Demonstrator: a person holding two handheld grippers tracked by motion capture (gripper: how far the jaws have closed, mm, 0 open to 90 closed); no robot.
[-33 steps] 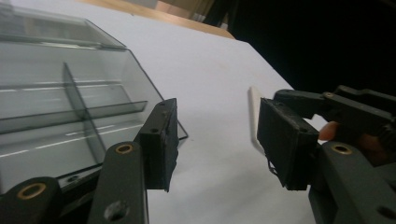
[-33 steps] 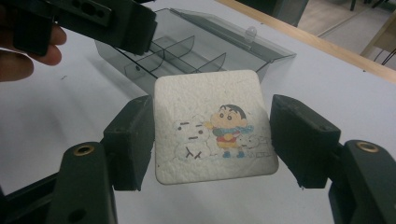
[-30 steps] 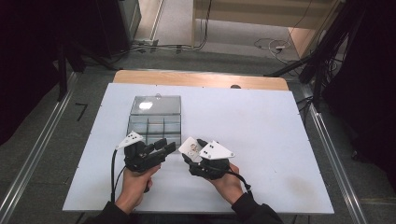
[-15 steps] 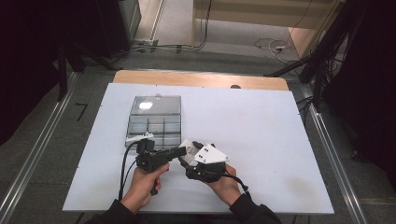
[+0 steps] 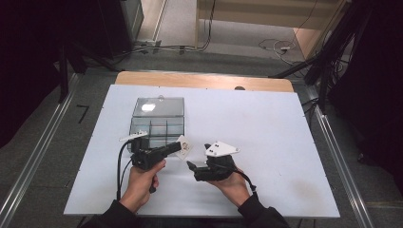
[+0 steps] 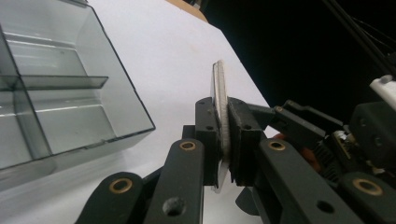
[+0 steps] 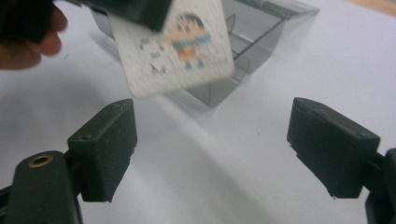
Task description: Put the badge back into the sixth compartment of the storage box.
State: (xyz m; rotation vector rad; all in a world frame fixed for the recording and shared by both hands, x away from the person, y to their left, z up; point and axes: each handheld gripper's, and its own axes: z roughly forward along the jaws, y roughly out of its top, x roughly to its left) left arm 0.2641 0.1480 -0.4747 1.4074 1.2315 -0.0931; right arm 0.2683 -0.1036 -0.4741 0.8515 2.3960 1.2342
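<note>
Here, at the near edge of a white desk (image 5: 266,128), a person works a tool in each hand. The left tool (image 5: 177,147) pinches a small white card (image 5: 184,147), its jaws pressed tight on the card's thin edge in the left gripper view (image 6: 219,107). The card is held off the desk surface, just beside the near right corner of a clear grey compartment box (image 5: 157,122) that sits toward the desk's left side with its lid open. In the right gripper view the card (image 7: 175,44) shows a printed cartoon figure, blurred. The right tool (image 5: 191,166) hovers close by toward the near edge, its jaws spread wide and holding nothing, pointed at the card.
</note>
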